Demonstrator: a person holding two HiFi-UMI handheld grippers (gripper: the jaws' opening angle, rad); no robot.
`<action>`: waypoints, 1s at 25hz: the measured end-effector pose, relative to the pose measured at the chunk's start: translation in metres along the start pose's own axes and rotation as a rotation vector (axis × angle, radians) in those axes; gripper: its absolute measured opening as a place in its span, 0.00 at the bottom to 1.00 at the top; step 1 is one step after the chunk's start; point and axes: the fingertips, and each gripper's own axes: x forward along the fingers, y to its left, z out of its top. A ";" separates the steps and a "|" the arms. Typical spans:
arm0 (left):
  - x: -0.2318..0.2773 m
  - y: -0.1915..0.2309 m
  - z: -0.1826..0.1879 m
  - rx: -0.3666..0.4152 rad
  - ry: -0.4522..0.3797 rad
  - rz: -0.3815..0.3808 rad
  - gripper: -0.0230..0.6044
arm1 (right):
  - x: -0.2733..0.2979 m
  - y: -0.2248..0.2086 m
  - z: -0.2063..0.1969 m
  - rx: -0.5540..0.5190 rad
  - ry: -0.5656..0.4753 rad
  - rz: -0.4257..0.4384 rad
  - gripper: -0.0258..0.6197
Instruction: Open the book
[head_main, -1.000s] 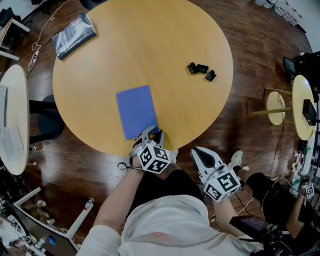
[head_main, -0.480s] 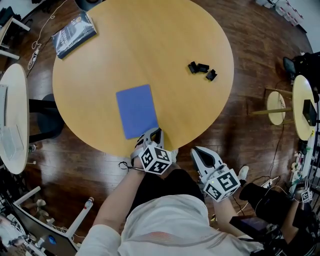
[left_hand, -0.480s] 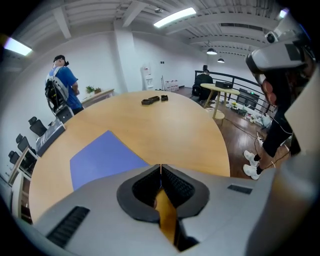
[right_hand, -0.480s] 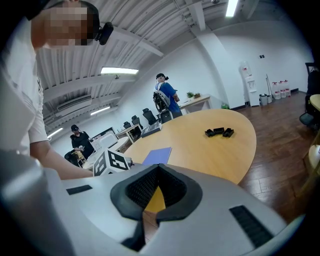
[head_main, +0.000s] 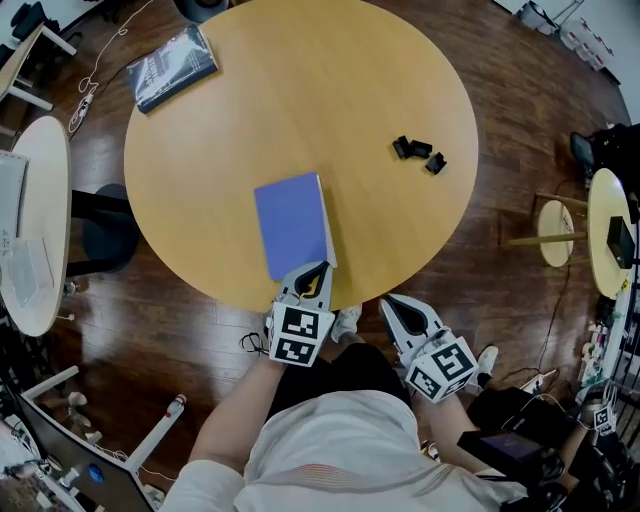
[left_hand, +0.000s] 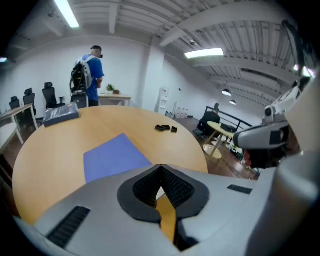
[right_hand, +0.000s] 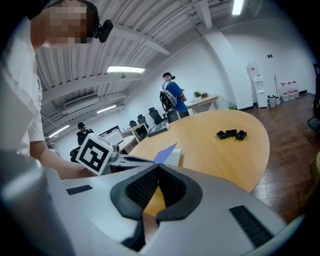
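book (head_main: 292, 222): plain blue, thin, with a white page block (head_main: 325, 215) showing along its right side; it lies on the round wooden tabletop (head_main: 300, 100) near the 6 o'clock rim.
cover (right_hand: 165, 152): the near right corner is tilted up off the pages.
left tool (head_main: 313, 272): jaws clamped on that cover corner.
right tool (head_main: 392, 303): jaws together and empty, just off the rim at 5 o'clock.

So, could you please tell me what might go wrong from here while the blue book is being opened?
1. The left tool is shut on just the near corner of the cover of the blue book, which is raised slightly; the thin cover could slip out or crease.
2. The book lies close to the near edge of the table, and the right tool hangs off the table, shut and empty. Nothing pins the book, so it may drag.
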 end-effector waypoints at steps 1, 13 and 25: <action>-0.009 0.005 0.007 -0.031 -0.034 0.006 0.06 | 0.004 0.004 0.001 -0.007 0.001 0.010 0.04; -0.131 0.099 0.003 -0.342 -0.247 0.238 0.06 | 0.051 0.069 0.016 -0.055 0.025 0.138 0.04; -0.150 0.199 -0.094 -0.407 -0.084 0.438 0.06 | 0.087 0.107 0.005 -0.091 0.078 0.153 0.04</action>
